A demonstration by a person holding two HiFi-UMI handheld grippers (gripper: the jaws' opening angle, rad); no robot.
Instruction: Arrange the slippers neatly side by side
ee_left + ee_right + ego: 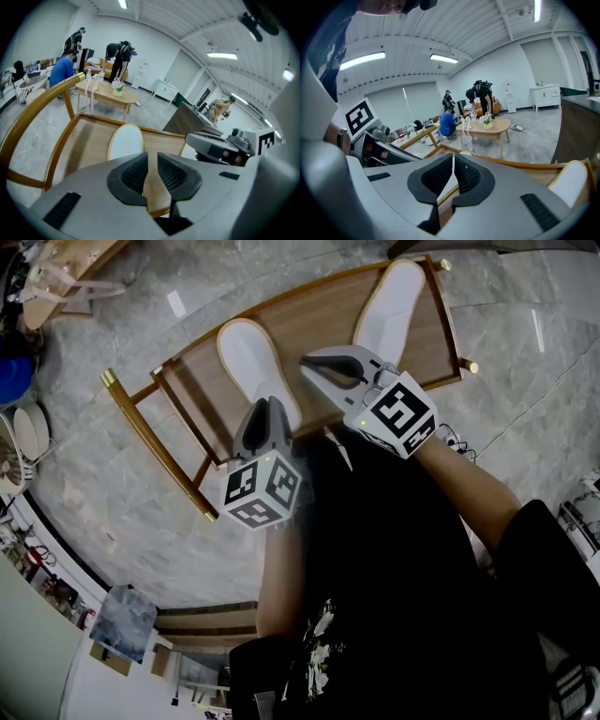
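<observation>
Two white slippers lie on a low wooden rack with a raised rail. The left slipper and the right slipper lie apart, toes pointing away from me, the right one further off. My left gripper hovers over the heel of the left slipper, open by a narrow gap with only bare wood showing through it. My right gripper hangs between the two slippers, its pads meeting at the tips, holding nothing.
The rack stands on a grey marble floor. A fan and a blue object sit at the left. Further off are a wooden coffee table with several people around it, and a dark counter.
</observation>
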